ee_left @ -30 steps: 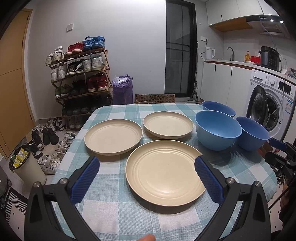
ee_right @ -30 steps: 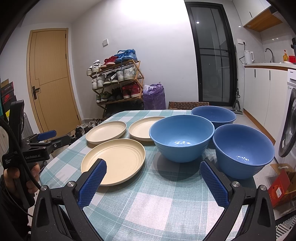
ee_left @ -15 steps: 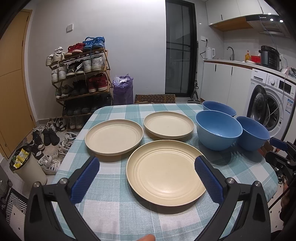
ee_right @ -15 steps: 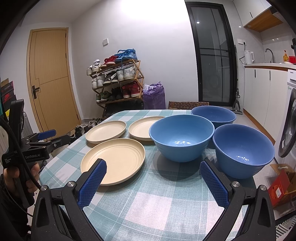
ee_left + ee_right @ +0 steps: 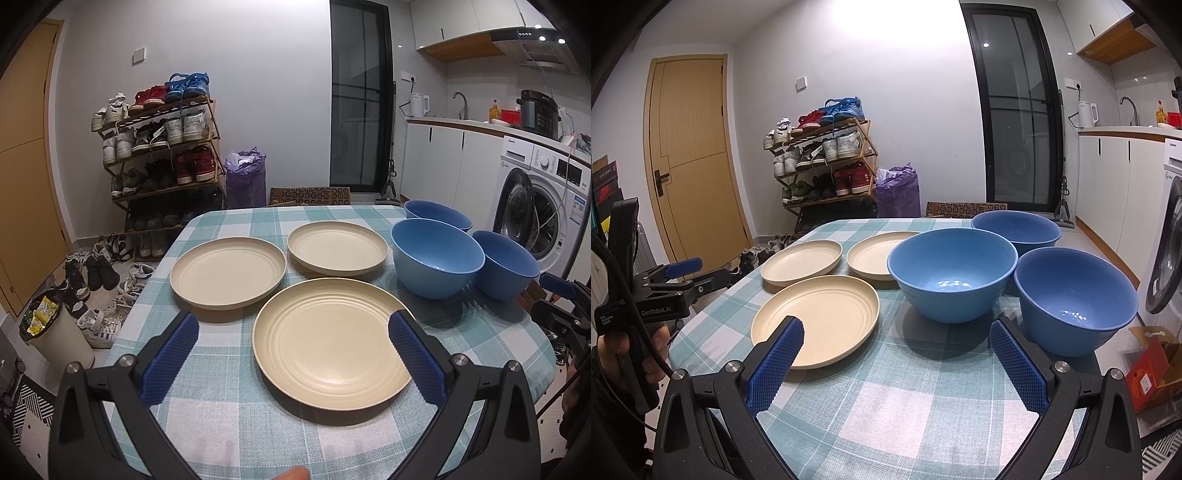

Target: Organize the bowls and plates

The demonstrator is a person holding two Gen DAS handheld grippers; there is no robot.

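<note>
1. Three cream plates [image 5: 332, 345] fill the centre of the left wrist frame on the checked tablecloth [image 5: 236, 421]; three blue bowls [image 5: 437, 256] cluster at right centre, nothing covering them.
2. A shoe rack [image 5: 162, 155] stands upper left, a washing machine [image 5: 535, 214] far right.
3. The left gripper [image 5: 293, 352] is spread wide, empty, above the nearest plate.
4. The right gripper [image 5: 895, 363] is likewise spread, holding nothing.
5. Compared with a second ago, nothing has shifted noticeably.

On the bench [image 5: 207, 413], 3 plates [image 5: 330, 345] lie left of 3 bowls [image 5: 437, 264]. 2 plates sit behind the nearest one
</note>
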